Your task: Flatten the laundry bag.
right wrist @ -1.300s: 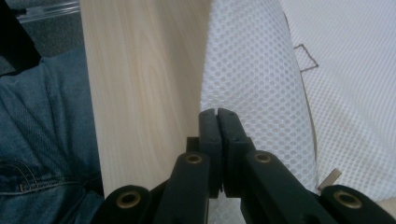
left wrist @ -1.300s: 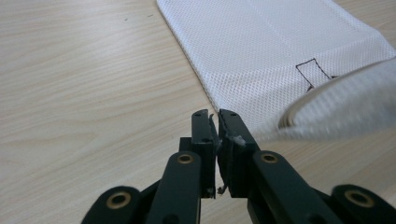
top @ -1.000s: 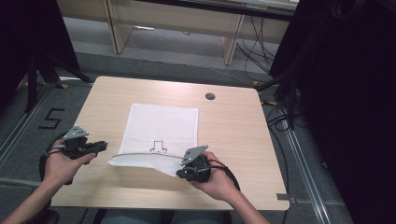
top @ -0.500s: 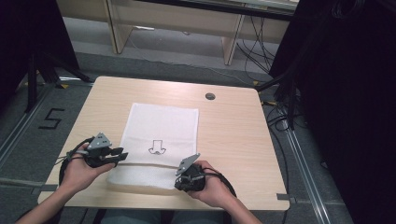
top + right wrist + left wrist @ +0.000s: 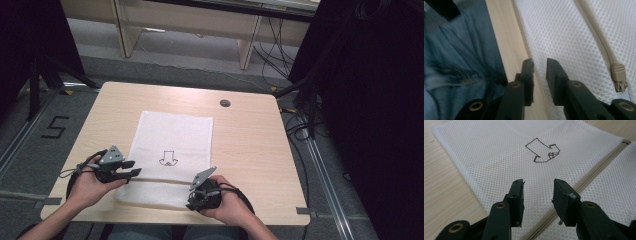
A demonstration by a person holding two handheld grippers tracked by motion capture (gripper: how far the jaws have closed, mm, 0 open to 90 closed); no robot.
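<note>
Mesh bag lies flat in the middle of the desk, white, with a small drawn arrow mark near its centre and a beige zipper running across its lower part, close to the desk's bottom edge in the high view.

At lower left of the high view I see my left hand coming up from the bottom edge, forearm angled inward, holding the left gripper roughly level so its tips point right, over the bag's left border. In the left gripper view its jaws stand spread above the mesh with nothing between the pads; they have just been opening.

At bottom centre of the high view my right hand wraps the right gripper, which points left and down at the bag's lower right corner. In the right gripper view the jaws stand apart by a narrow gap over the bag's edge and the desk's rim; they too have just been opening, and I see no cloth pinched. The zipper pull lies at the right of that view, and blue trouser cloth sits at the left.
</note>
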